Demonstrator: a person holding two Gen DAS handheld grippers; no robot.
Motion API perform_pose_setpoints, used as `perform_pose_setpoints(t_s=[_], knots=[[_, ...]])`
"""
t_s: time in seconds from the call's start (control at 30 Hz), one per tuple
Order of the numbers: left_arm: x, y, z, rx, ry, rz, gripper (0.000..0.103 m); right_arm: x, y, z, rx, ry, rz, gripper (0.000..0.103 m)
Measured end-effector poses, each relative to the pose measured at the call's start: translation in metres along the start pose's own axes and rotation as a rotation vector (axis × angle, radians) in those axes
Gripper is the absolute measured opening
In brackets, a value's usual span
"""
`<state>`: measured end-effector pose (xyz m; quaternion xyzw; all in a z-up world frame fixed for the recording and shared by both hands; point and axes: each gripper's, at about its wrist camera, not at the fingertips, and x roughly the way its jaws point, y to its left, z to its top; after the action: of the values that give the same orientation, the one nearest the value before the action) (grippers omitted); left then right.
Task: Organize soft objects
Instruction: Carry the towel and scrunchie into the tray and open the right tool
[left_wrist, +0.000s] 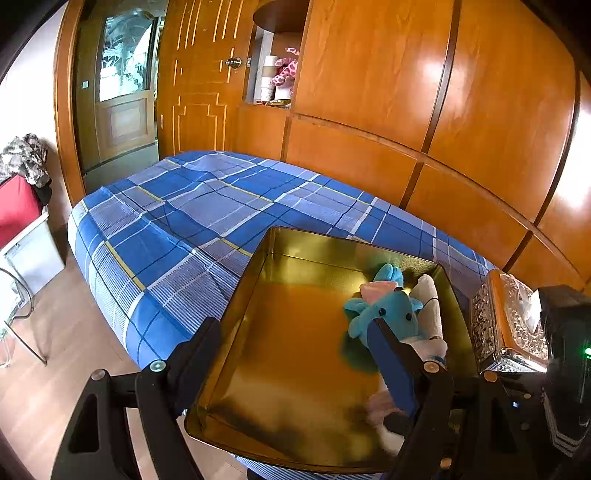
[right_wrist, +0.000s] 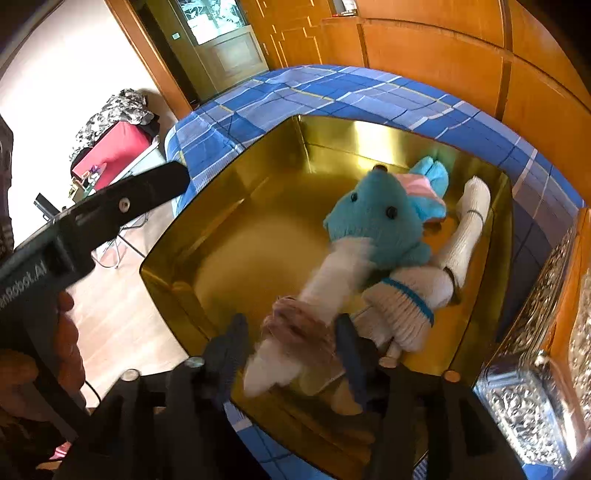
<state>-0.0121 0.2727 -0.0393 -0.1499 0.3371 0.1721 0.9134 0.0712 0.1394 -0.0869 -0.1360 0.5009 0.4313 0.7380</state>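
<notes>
Fingers of the right gripper (right_wrist: 291, 354) stand parted at the lower centre of the right wrist view, with a blurred white-and-pink soft toy (right_wrist: 295, 332) lying between them; its outline is smeared and whether the pads press on it cannot be told. Beyond it, in the right half of the same view, a blue knitted plush toy (right_wrist: 373, 221) with black bead eyes and a pink-and-white ear lies on its side inside the gold metal tray (right_wrist: 221, 229), its white knitted body with a blue stripe extending toward the lower right, and a white knitted limb resting against the tray's right wall. Fingers of the left gripper (left_wrist: 291, 373) are spread wide at the bottom of the left wrist view, one outside the tray's left wall and the other over the tray floor, nothing gripped between them. In that view the blue plush toy (left_wrist: 388, 310) sits at the right side of the tray (left_wrist: 280, 240), which rests on a bed with a blue plaid sheet (left_wrist: 192, 221). An ornate silver tissue box (left_wrist: 506, 325) stands just beside the tray at right. Wooden wall panels (left_wrist: 406, 92) fill the upper frame.
</notes>
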Motion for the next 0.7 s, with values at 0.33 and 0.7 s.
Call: perform_pose_setpoints(t_s=[0.33,0.7], knots=[[-0.009,-0.017,-0.002,0.058,-0.035,-0.005,0.083,-0.033,-0.003,-0.019,-0.003,-0.086,-0.088,0.066],[-0.02,-0.044,-0.012,0.133,-0.052,-0.04,0.085,-0.102,-0.03,-0.042,0.069,-0.256,-0.248,0.066]])
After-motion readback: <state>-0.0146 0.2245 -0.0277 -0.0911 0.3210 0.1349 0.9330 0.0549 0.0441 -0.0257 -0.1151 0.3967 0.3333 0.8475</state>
